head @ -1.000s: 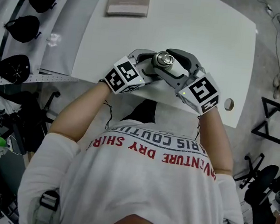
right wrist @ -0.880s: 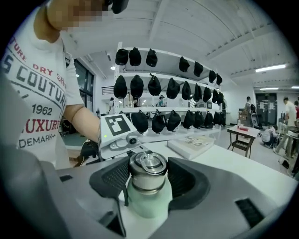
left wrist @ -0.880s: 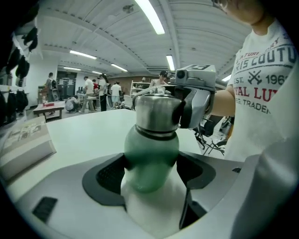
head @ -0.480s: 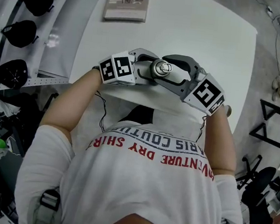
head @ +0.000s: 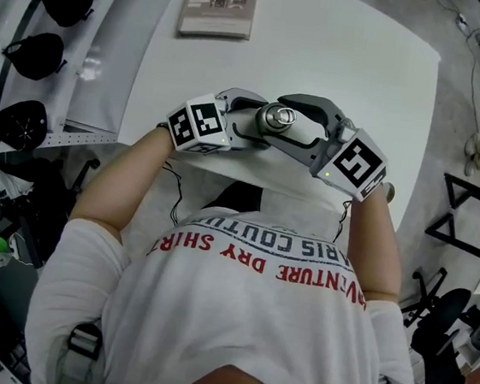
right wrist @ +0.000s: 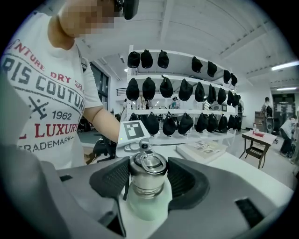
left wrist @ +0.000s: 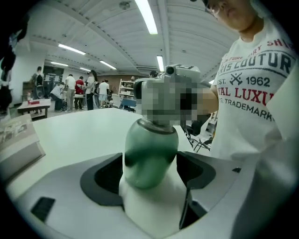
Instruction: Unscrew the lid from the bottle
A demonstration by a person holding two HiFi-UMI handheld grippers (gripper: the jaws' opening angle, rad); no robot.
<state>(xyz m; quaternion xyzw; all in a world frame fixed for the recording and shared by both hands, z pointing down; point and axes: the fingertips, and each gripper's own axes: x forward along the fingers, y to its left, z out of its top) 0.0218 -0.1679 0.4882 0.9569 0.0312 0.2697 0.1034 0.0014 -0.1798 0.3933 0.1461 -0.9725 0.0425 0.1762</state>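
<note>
A pale green and white bottle (left wrist: 149, 156) with a silver metal lid (head: 276, 116) is held just above the near edge of the white table (head: 326, 42). My left gripper (head: 250, 121) is shut on the bottle's body, its dark pads (left wrist: 105, 175) pressing both sides. My right gripper (head: 293, 122) comes in from the right and is shut on the lid (right wrist: 146, 172), pads (right wrist: 112, 179) tight against the metal cap with its ring handle. Below the lid shows the bottle's pale shoulder (right wrist: 145, 205). In the left gripper view the lid is hidden by a blur patch.
A booklet (head: 218, 2) lies at the table's far edge. A rack of black caps (head: 33, 55) stands along the left, also behind in the right gripper view as black caps (right wrist: 168, 88). Chairs and stands (head: 464, 230) fill the floor on the right. The person's torso is close behind the grippers.
The left gripper's marker cube has swung left and up, and the bottle with both grippers has shifted slightly away from the body. Both grips have held.
</note>
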